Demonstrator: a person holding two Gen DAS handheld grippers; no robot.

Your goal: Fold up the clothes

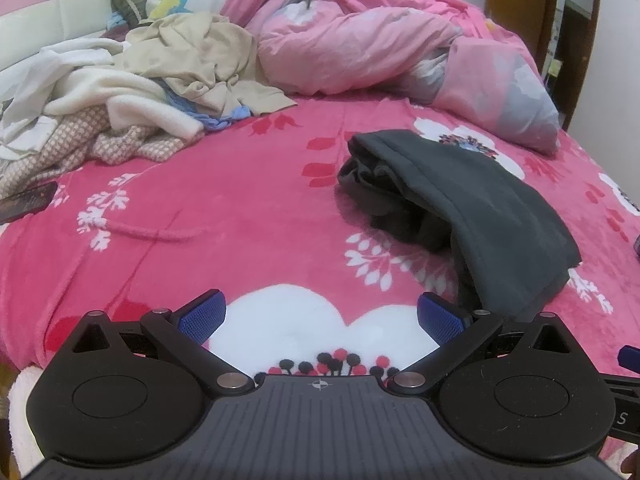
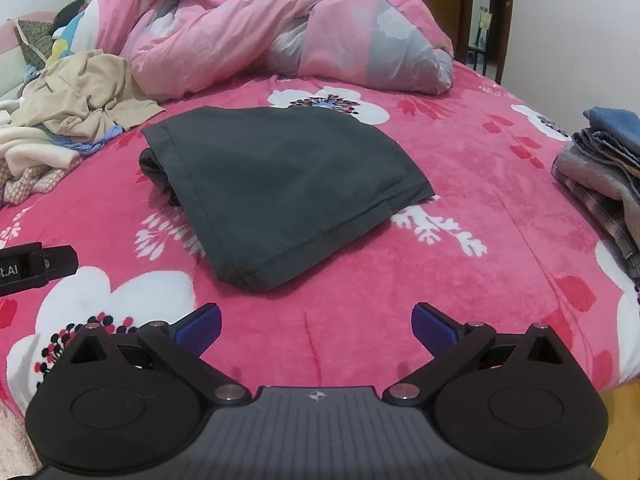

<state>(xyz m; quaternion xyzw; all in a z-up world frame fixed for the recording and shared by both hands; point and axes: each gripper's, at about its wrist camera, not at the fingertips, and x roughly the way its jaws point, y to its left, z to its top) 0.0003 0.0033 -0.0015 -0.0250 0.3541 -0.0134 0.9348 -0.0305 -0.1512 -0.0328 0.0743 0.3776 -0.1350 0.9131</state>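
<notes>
You are holding your left gripper (image 1: 322, 316) low over the bright pink plush blanket with white flowers (image 1: 240, 208), its blue-padded fingers (image 1: 202, 316) spread wide apart and gripping nothing. Your right gripper (image 2: 316, 322) is hovering the same way, blue pads (image 2: 434, 328) splayed wide with only blanket showing between them. At the left edge of the right wrist view, part of the other gripper's black body is poking in.

Just beyond your right gripper, the dark grey folded garment (image 2: 280, 188) is lying flat on the blanket, its hemmed edge facing you and bunched layers peeking out at its left side. In the left wrist view that same garment (image 1: 460, 208) is sitting ahead and to the right, touching neither tool.

Off to your right, a small stack of folded clothes in blue denim, grey and plaid (image 2: 604, 176) is resting near the bed's edge. To the far left, a heap of unfolded cream, beige and checked laundry (image 1: 132, 92) is sprawling, with a dark phone-like object (image 1: 28, 200) lying near it. Farthest back, a crumpled pink floral duvet (image 2: 280, 32) is piling up across the bed.
</notes>
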